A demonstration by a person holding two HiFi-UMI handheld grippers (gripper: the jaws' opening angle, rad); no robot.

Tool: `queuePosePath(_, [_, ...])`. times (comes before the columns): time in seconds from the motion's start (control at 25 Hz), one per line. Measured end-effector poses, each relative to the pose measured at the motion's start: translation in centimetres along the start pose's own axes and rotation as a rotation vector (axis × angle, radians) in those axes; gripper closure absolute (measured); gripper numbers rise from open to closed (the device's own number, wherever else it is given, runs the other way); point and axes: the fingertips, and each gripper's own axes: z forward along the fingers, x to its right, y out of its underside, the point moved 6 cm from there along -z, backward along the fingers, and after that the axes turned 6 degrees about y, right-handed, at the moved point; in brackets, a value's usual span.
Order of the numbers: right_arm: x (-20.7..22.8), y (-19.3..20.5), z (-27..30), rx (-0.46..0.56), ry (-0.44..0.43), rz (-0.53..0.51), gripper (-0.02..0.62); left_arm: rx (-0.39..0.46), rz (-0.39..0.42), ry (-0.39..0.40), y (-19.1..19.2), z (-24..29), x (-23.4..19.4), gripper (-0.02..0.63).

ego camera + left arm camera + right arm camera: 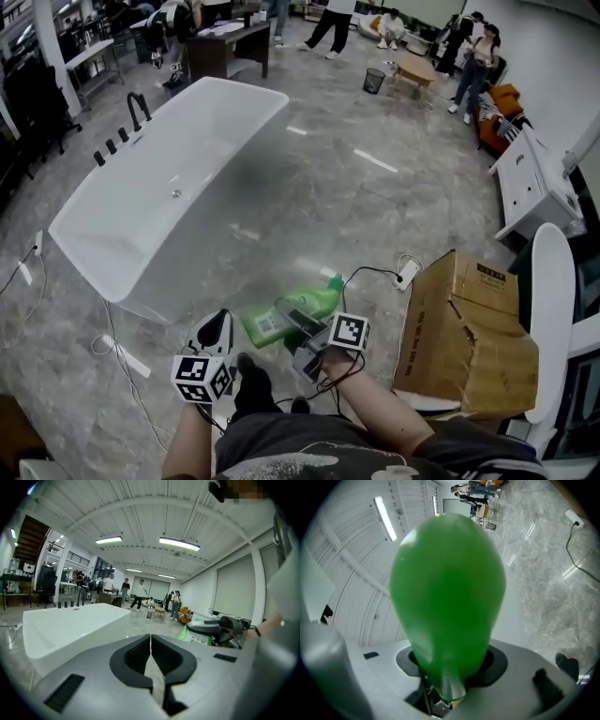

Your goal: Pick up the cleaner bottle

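— Grey polished floor (356, 197) all round, with a white tub (169, 178) standing free on it. Where's the bottle?

— By the tub's near end, a little out from it and clear of the floor. The bottle (295, 314) lies sideways in the air, with its cap end pointing away from the person.

— What has it?

— The right gripper (298, 330). Its jaws stand partly apart and clamp across the green body. Its own view is nearly filled with green plastic, which sits right down between the pads.

— Why sideways?

— I'd say because the claw reaches in level and grips across the body, so the bottle comes along at whatever angle it was taken. A grip on the body rather than the neck should also stop it swinging.

— And the other claw?

— The left gripper (150, 651) has its jaws pressed together with nothing between them. It hangs between the tub and the bottle, touching neither. One claw is enough for a light bottle, so this one looks merely parked.

— Anything in the way?

— A torn box (464, 328) sits further out from the tub than the bottle, and a cable (375, 274) runs along the floor there. Neither touches the bottle.

— So the pick?

— It looks done to me, since the bottle is gripped and off the ground.
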Motion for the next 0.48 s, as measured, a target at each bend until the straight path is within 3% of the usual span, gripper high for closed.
queuePosePath(0.48, [-0.3,2.9,-5.7,-0.044,-0.025,-0.025,0.399,0.021,0.014,-0.025,2.1,-3.3,5.7,0.589])
